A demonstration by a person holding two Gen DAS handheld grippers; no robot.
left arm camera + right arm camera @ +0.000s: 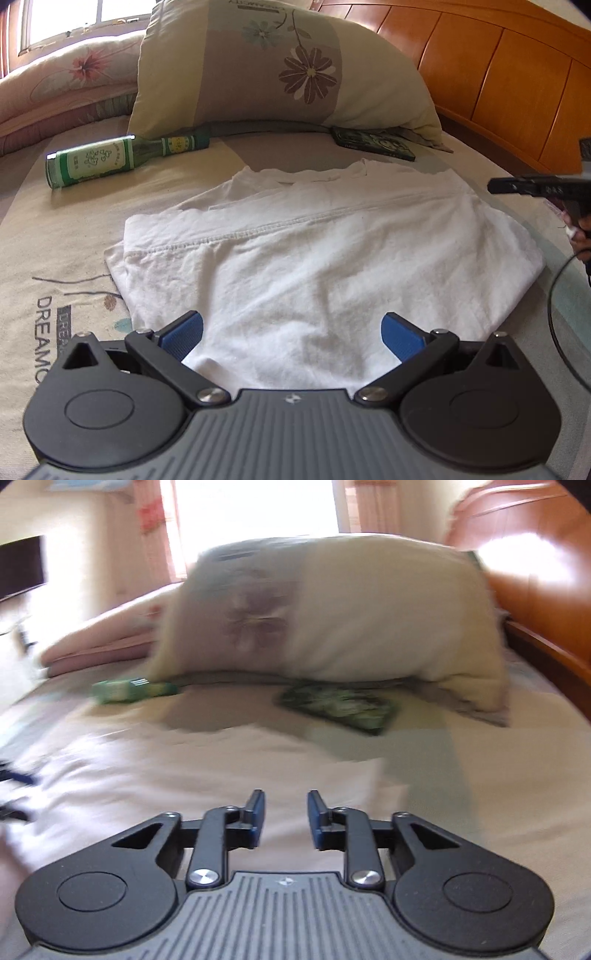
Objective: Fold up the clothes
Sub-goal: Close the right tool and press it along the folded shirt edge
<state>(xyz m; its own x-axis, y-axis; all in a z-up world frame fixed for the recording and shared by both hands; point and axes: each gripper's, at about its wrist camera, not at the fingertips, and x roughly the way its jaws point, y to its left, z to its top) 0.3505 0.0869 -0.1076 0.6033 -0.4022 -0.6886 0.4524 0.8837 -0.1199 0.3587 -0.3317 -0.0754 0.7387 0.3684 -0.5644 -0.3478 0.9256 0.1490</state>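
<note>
— Looking at the bed [44, 236], where is the shirt now?

— I see the white cotton T-shirt [314, 251] lying flat on it, partly folded, with a hemmed edge across the middle. My left tool [291, 332] is spread wide over its near edge, holding nothing.

— And the right tool [286, 819]?

— Its fingers have a small gap and grip nothing. That picture is blurry.

— What is left?

— I think more folds, to make it small and neat.

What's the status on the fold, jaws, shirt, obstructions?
Left gripper open, empty, over shirt's near edge. Right gripper open, empty, view blurred. White shirt partly folded, flat on bed. Green bottle and dark booklet lie beyond it, apart.
</note>
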